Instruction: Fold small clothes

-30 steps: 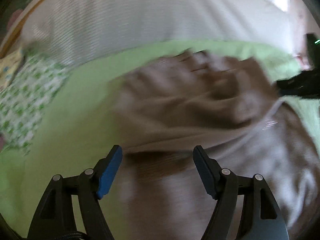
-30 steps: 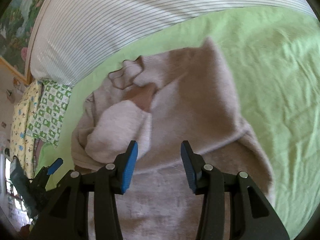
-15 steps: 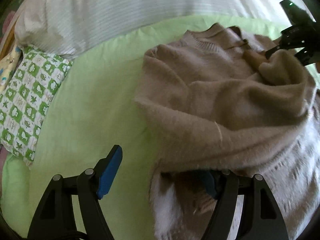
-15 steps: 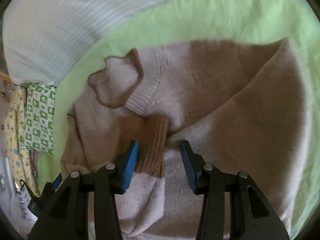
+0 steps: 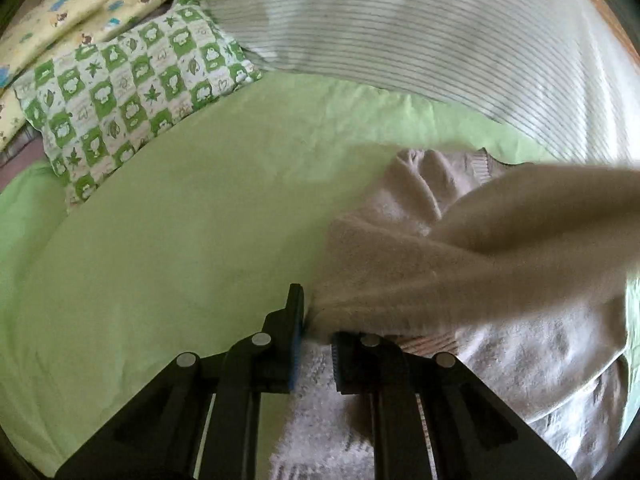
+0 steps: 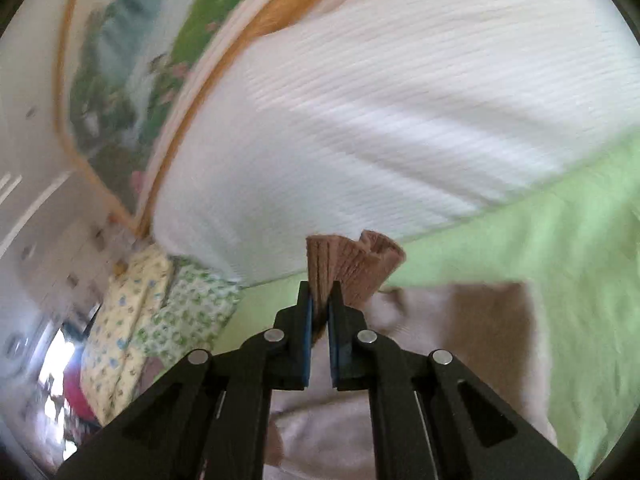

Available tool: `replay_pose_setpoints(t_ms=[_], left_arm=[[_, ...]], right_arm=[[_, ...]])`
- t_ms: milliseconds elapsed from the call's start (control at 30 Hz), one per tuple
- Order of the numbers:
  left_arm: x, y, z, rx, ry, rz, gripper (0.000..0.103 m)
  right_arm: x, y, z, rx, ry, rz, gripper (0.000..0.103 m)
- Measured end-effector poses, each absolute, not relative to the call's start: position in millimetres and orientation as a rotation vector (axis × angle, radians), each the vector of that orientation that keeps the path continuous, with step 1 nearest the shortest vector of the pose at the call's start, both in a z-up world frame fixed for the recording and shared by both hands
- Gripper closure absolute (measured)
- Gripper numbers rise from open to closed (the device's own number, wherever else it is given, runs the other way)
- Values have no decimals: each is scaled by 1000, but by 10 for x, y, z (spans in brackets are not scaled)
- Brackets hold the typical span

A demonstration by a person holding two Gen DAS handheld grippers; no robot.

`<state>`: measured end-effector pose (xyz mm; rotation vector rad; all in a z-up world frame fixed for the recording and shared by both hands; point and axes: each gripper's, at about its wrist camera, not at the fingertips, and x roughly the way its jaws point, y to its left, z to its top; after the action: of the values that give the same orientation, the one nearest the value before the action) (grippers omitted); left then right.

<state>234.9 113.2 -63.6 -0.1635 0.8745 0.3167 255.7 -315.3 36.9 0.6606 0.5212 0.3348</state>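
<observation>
One beige sweater (image 5: 472,272) lies on the green sheet (image 5: 192,240) of the bed, filling the 3 to 5 o'clock part of the left wrist view, with one sleeve lifted and stretched away toward 3 o'clock. The left tongs (image 5: 316,344) have just been closing and now pinch the sweater's fuzzy edge at 6 o'clock, cloth bunched between the two pads. The right tongs (image 6: 320,312) have also just been closing and are pressed onto the one brown ribbed cuff (image 6: 352,268), which fans out above the tips near the middle of the right wrist view; the rest of the garment hangs and lies below, toward 4 to 6 o'clock. Behind the sheet sits one white striped bolster or duvet (image 5: 420,28), spanning 12 to 2 o'clock. At 10 o'clock in the left view rest two pillows: one with green and white checks (image 5: 124,92), and one yellow printed pillow (image 5: 68,20) just beyond it, touching it. One framed picture (image 6: 132,64) with greenery hangs at 10 to 11 o'clock in the right view, blurred.
</observation>
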Motion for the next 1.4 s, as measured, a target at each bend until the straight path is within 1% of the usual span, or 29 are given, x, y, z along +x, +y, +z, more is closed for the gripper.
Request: replay_pose_setpoints(t_ms=[100, 167, 267, 433, 600, 667, 733, 800, 867, 933, 1000, 1033, 1133, 1200, 1233, 1267, 1333, 1400], left_arm=[[2369, 1035, -728, -126, 895, 313, 92], [2359, 1002, -784, -103, 914, 306, 92], [2312, 999, -825, -76, 929, 296, 90], [2247, 1046, -887, -83, 956, 291, 88], [2249, 1050, -937, -71, 976, 279, 87], [2239, 1074, -953, -79, 990, 272, 83], [2205, 1112, -946, -92, 997, 274, 78], [2130, 1170, -920, -125, 1005, 278, 76], [1995, 1221, -852, -164, 1013, 285, 74], [1868, 1257, -765, -207, 1010, 295, 76], [1714, 1269, -645, -283, 995, 252, 75], [1660, 1245, -593, -311, 990, 228, 73], [1631, 1079, -545, -419, 1012, 126, 59], [1700, 1008, -572, -506, 1029, 76, 58], [1731, 984, -586, -544, 1029, 63, 58], [1770, 968, -615, -582, 1032, 63, 57], [1869, 991, -696, -656, 1050, 73, 53], [1969, 1064, -790, -721, 1069, 110, 51]], right_arm=[[2468, -3370, -342, 744, 681, 224, 95], [2405, -3461, -740, 798, 755, 168, 95], [2268, -3477, -1018, 818, 788, 136, 95], [2226, -3401, -986, 774, 787, 155, 95], [2194, -3278, -1032, 695, 838, 138, 95], [2162, -3272, -1095, 697, 875, 124, 93], [2136, -3293, -1143, 710, 922, 87, 88], [2066, -3344, -1133, 728, 941, 54, 84], [1981, -3375, -1017, 718, 923, 41, 83], [1944, -3361, -852, 689, 887, 63, 83], [1984, -3282, -645, 645, 853, 107, 83], [2042, -3221, -555, 633, 841, 147, 83], [2379, -2889, -322, 605, 843, 297, 80], [2672, -2574, -234, 589, 865, 426, 75], [2860, -2356, -221, 566, 891, 493, 68], [2986, -2191, -212, 546, 908, 536, 65], [3224, -1860, -212, 490, 933, 615, 64], [3448, -1549, -263, 443, 972, 680, 61]])
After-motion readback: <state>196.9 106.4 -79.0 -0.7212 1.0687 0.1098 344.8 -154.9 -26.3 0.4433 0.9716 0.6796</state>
